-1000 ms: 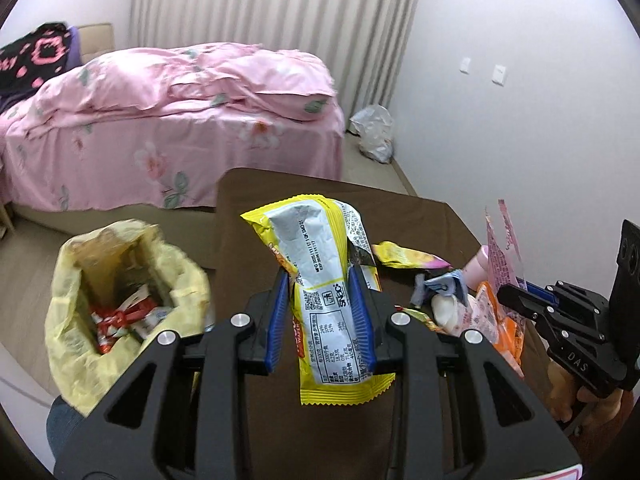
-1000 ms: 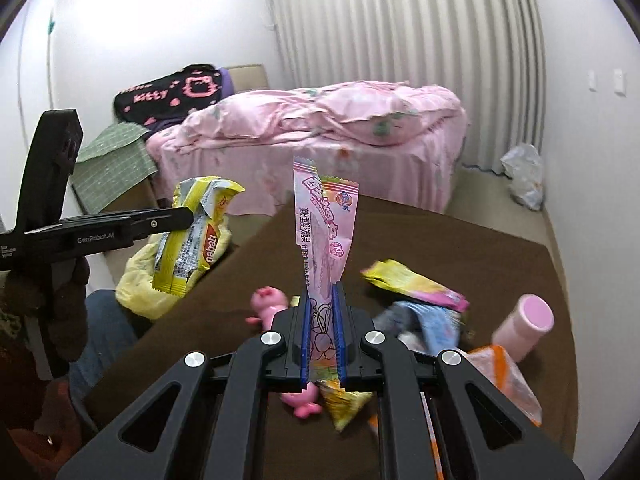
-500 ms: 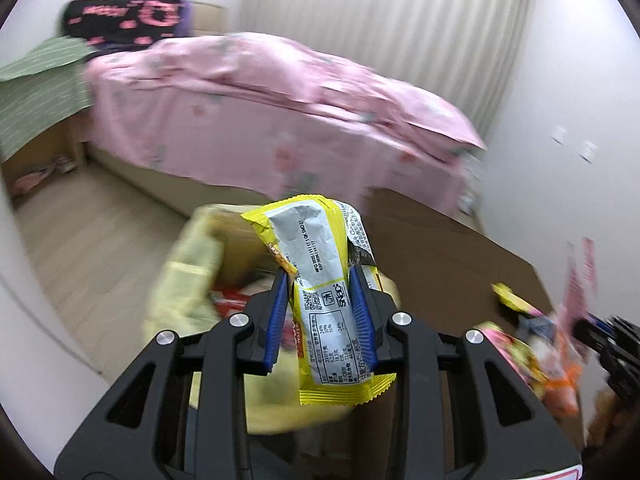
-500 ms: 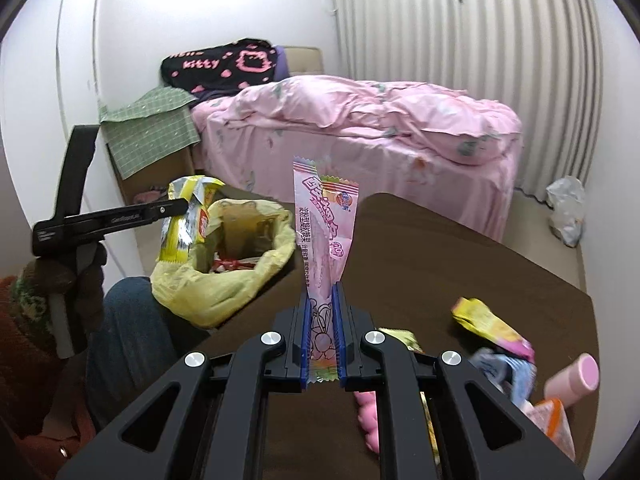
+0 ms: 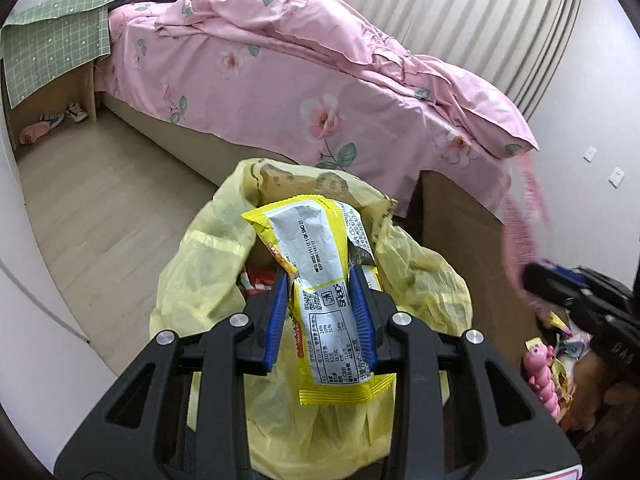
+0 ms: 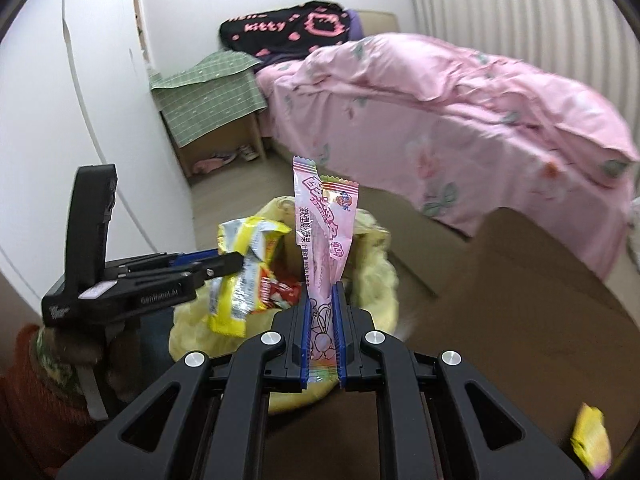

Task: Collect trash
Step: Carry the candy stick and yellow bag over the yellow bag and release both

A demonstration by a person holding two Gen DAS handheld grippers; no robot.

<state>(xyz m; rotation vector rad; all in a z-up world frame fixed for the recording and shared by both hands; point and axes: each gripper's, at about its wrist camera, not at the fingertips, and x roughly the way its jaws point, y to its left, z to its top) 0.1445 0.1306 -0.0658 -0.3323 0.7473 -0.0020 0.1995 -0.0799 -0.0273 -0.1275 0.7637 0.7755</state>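
My left gripper (image 5: pixel 321 280) is shut on a yellow and silver snack wrapper (image 5: pixel 320 280), which hangs right over the open mouth of the yellow trash bag (image 5: pixel 200 272). Red wrappers lie inside the bag. My right gripper (image 6: pixel 323 292) is shut on a tall pink candy wrapper (image 6: pixel 324 232), held upright just before the same yellow trash bag (image 6: pixel 376 280). The left gripper (image 6: pixel 232 264) with its yellow wrapper (image 6: pixel 244 276) shows at the left of the right wrist view. The right gripper (image 5: pixel 536 280) appears blurred at the right of the left wrist view.
The bag stands off the left edge of a brown table (image 6: pixel 520 300). A pink toy (image 5: pixel 542 376) and loose wrappers (image 6: pixel 592 444) lie on the table. Behind are a pink bed (image 5: pixel 320 100), a cabinet under green cloth (image 6: pixel 208 96) and wooden floor (image 5: pixel 100 208).
Both grippers have swung left from over the table's clutter to the yellow bag, each still holding its wrapper. The left one now sits over the bag's mouth.
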